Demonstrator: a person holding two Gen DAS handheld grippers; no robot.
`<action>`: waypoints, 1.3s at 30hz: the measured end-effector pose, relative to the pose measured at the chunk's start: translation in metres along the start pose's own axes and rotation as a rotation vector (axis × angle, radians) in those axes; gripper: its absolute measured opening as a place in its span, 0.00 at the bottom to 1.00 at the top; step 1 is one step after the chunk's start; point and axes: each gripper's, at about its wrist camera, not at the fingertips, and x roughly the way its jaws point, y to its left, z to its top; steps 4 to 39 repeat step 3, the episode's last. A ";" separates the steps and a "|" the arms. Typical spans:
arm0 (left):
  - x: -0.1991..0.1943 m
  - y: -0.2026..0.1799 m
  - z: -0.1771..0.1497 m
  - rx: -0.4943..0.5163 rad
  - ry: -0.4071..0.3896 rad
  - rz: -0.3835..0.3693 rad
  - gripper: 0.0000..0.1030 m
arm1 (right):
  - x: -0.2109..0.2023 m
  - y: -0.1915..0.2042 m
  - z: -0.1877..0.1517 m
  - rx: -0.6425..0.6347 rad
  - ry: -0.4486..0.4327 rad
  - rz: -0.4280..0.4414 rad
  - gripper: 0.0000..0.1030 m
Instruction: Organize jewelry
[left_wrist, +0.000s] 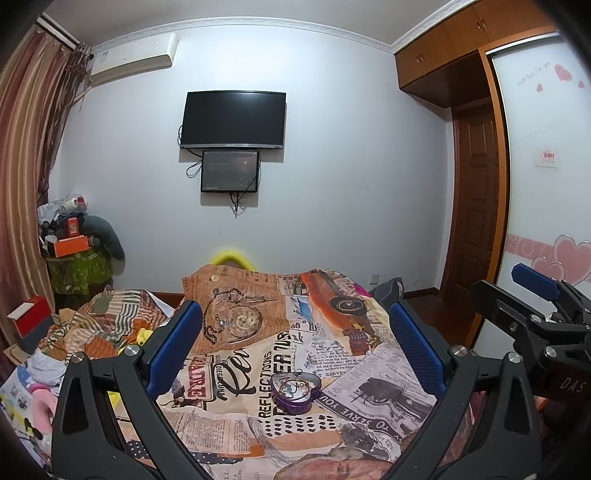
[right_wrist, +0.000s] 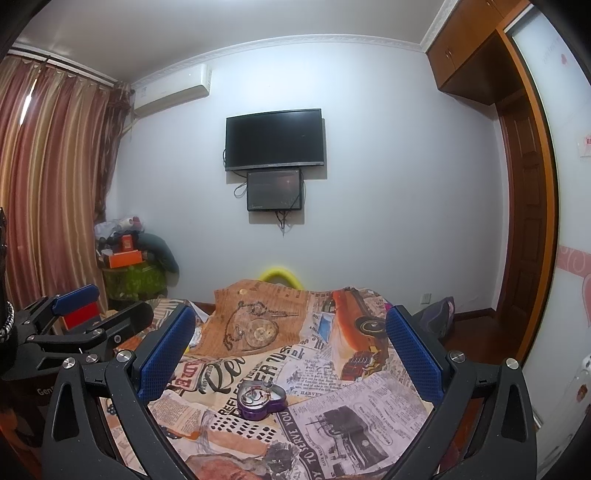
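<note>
A small purple heart-shaped tin (left_wrist: 294, 391) lies open on the newspaper-print cloth (left_wrist: 369, 398), with tangled jewelry (left_wrist: 293, 387) inside it. It also shows in the right wrist view (right_wrist: 260, 400). My left gripper (left_wrist: 295, 343) is open and empty, held above and just behind the tin. My right gripper (right_wrist: 291, 350) is open and empty, also raised over the cloth behind the tin. The right gripper shows at the right edge of the left wrist view (left_wrist: 532, 306); the left gripper shows at the left of the right wrist view (right_wrist: 85, 314).
The cloth covers a bed-like surface. Crumpled striped fabric (left_wrist: 99, 321) and a red-and-white box (left_wrist: 29, 314) lie to the left. A cluttered stand (left_wrist: 74, 258) is in the far left corner. A TV (left_wrist: 232, 120) hangs on the far wall; a wardrobe (left_wrist: 546, 166) stands on the right.
</note>
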 end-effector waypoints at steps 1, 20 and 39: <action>0.001 0.000 0.000 -0.002 0.000 0.000 0.99 | 0.000 0.000 0.000 0.001 0.001 -0.001 0.99; 0.003 0.001 0.000 -0.005 0.003 0.000 0.99 | 0.002 -0.001 -0.001 0.005 0.003 -0.001 0.99; 0.003 0.001 0.000 -0.005 0.003 0.000 0.99 | 0.002 -0.001 -0.001 0.005 0.003 -0.001 0.99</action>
